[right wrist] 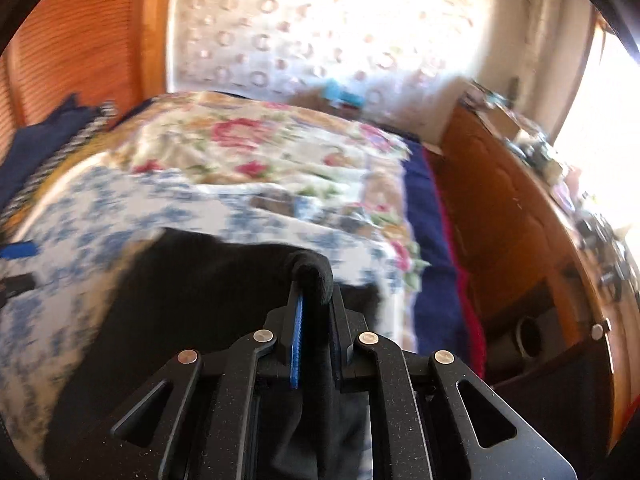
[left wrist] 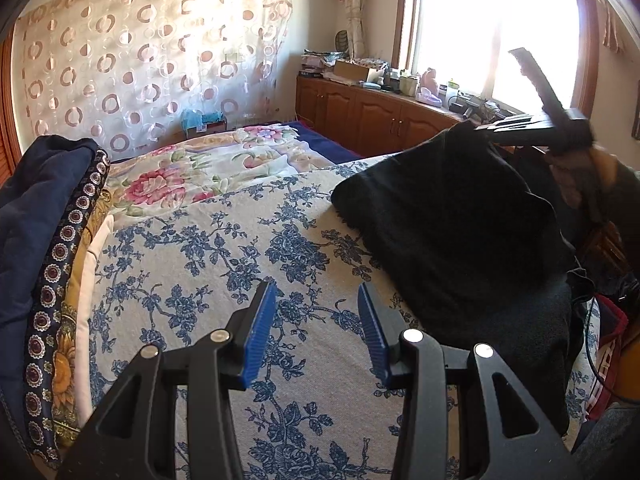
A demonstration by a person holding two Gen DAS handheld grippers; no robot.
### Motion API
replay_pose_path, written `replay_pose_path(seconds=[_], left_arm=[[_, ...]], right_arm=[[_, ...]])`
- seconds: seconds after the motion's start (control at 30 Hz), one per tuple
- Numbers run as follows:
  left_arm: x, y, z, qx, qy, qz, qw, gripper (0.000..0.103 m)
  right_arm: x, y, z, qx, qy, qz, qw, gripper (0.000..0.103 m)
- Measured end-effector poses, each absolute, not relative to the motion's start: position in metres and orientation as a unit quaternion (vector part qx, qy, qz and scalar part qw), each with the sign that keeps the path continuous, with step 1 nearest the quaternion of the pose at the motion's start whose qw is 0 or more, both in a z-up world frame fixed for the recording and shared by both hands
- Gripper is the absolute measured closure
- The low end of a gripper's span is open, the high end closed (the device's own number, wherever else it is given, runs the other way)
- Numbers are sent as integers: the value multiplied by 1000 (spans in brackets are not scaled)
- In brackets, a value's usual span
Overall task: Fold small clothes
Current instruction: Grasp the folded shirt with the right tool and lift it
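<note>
Left gripper (left wrist: 316, 332): my jaws spread, empty, above the bed (left wrist: 224, 240).
Right gripper (right wrist: 316, 300): my jaws pinch the black garment (left wrist: 452, 216), lifting its edge off the bed.
Risk: thin pinch; fabric may slip out.

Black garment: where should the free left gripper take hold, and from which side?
Probably the near edge of the black garment lying on the bedspread, approached from the left gripper side. The right gripper already pinches a far corner, lifting it.
</note>
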State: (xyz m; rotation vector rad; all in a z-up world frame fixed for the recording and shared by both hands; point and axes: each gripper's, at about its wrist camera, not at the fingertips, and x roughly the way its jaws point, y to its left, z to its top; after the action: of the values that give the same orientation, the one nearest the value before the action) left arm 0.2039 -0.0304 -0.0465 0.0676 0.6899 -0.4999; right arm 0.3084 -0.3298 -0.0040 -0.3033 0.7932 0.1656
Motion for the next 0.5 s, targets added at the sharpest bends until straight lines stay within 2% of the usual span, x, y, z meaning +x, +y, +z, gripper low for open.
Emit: replay_pose_path(seconds=[0.17,0.33,0.37,0.4,0.43,0.5], left_arm=[[206,-31,-49,34,339,-242,908,61],[209,-34,-53,38,346,-240,906,61],[210,-34,-54,39,347,-239,906,61],[210,-35,-55,40,348,-239,906,61],[210,-36,-55,42,349,-238,905,61],[211,-38,-57,44,351,-237,905,61]], right_arm=[[341,-356,-34,-122,421,60,897,94],[342,-356,-42,-114,421,59,898,93],[342,-357,-41,-114,421,53,898,83],[342,-358,-40,-116,419,45,899,65],[340,-361,-37,-113,415,39,902,52],[335,-365,-30,-102,409,42,906,52]])
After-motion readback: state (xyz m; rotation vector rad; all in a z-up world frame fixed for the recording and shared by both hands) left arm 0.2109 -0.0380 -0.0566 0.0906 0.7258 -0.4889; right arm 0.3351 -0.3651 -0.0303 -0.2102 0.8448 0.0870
